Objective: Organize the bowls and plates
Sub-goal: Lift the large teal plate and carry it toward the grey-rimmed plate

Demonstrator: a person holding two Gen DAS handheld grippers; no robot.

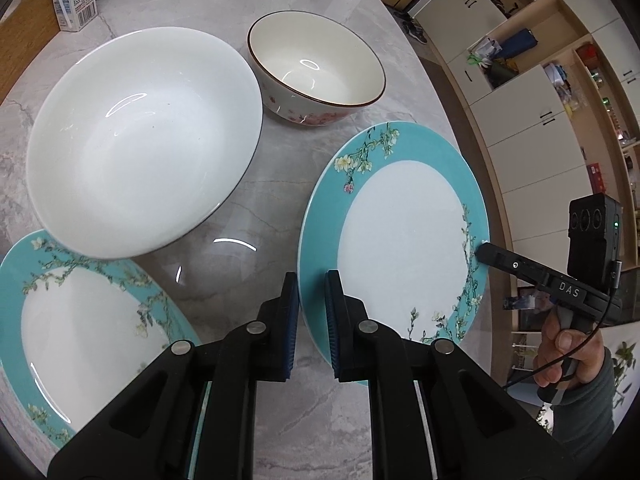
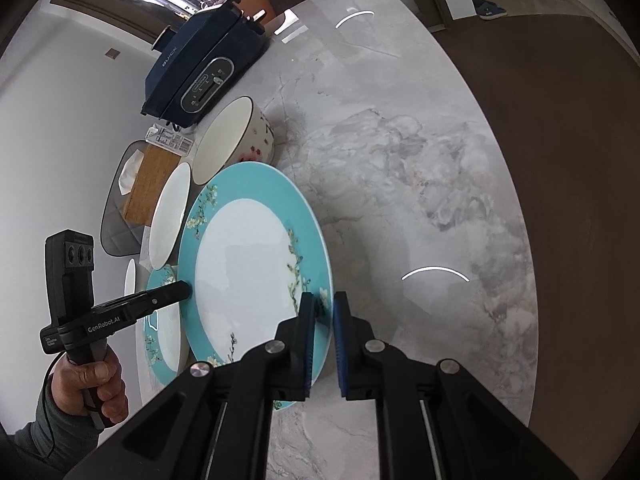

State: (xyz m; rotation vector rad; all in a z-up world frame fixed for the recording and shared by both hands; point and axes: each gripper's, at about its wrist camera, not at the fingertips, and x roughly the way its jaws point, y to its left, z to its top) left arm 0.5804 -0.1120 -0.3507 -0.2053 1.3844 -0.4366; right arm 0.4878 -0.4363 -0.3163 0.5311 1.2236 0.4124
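Containers: white bowl (image 1: 140,140) and floral bowl (image 1: 316,76), both empty, on marble table (image 1: 272,208). Count: 2 bowls, 2 teal plates. Plate 1 (image 1: 404,236) tilted above table, pinched at opposite rims by L gripper (image 1: 312,312) and R gripper (image 2: 323,320). Plate 2 (image 1: 80,320) flat beside white bowl, empty.

Left gripper (image 1: 312,304) and right gripper (image 2: 324,320), both angled downward, are clamped closed.

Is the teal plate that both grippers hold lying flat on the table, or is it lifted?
Lifted and tilted. The teal plate is pinched at opposite rims by the left gripper and right gripper, clear of the table.
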